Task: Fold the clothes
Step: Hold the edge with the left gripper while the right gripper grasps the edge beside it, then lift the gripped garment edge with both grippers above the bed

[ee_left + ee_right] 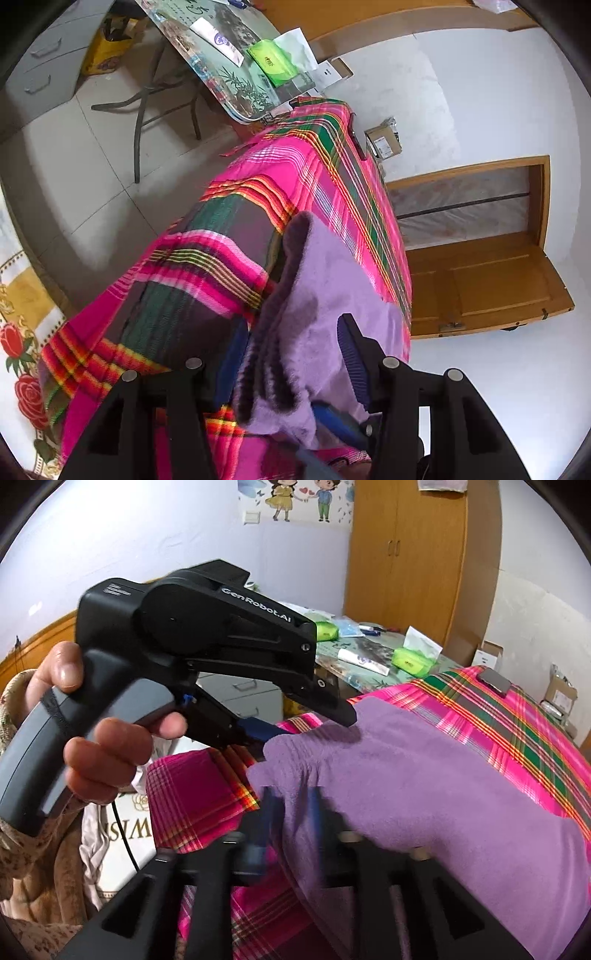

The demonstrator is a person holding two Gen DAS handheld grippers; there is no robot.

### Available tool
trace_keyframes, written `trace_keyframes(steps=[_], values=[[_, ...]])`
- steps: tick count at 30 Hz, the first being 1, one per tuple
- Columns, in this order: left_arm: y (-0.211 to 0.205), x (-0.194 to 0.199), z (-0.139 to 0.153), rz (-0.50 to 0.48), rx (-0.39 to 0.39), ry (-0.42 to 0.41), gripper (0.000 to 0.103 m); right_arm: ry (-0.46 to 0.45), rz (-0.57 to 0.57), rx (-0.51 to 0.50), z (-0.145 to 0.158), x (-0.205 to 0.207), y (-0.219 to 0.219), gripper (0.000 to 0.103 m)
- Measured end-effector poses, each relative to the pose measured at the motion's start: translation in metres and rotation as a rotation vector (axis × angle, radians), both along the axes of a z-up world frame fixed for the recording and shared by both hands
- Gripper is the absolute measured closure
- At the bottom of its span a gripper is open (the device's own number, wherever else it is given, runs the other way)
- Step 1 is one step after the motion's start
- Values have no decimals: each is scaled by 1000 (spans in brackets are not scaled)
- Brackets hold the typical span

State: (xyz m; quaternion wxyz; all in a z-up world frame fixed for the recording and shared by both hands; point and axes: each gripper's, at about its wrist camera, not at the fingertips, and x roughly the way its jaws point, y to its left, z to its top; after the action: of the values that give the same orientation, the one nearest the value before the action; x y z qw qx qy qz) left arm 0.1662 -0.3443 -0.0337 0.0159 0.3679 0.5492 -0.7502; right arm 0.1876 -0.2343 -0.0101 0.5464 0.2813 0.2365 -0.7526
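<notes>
The worktop (325, 166) has a loud pink, green and yellow plaid cloth thrown over it. The purple fleece garment (424, 775) sits at its near end, and in the left wrist view one bunched edge is hanging toward us. Our left claw (291, 350) is spread wide at that near edge with a fold of the fleece between its blue pads (351, 354), so it looks open and not clamped. The hand (110, 753) holding it shows up in the right wrist view. Our right claw (293, 805) is blurred with fleece draped across it, so we can't tell if it's pinching anything. There's a dark phone (495, 681) at the far edge.
</notes>
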Motion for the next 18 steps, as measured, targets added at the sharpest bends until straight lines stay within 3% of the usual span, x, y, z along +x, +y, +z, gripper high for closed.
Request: trace_keyframes(steps=[2,7,11,15,18], values=[[0,2,2,5,-7,-5,52,5,18,28,-3,2,-6,61],[-1,2,4,3,-21,-23,52,59,10,127,-15,5,-24,61],[0,0,5,-7,-27,-31,52,52,0,129,-15,1,-25,62],[-2,-2,5,-6,-22,-42,52,29,-11,84,-9,-2,-17,85],[-1,-3,4,-3,-11,-51,52,45,-26,41,-4,-1,-9,90]])
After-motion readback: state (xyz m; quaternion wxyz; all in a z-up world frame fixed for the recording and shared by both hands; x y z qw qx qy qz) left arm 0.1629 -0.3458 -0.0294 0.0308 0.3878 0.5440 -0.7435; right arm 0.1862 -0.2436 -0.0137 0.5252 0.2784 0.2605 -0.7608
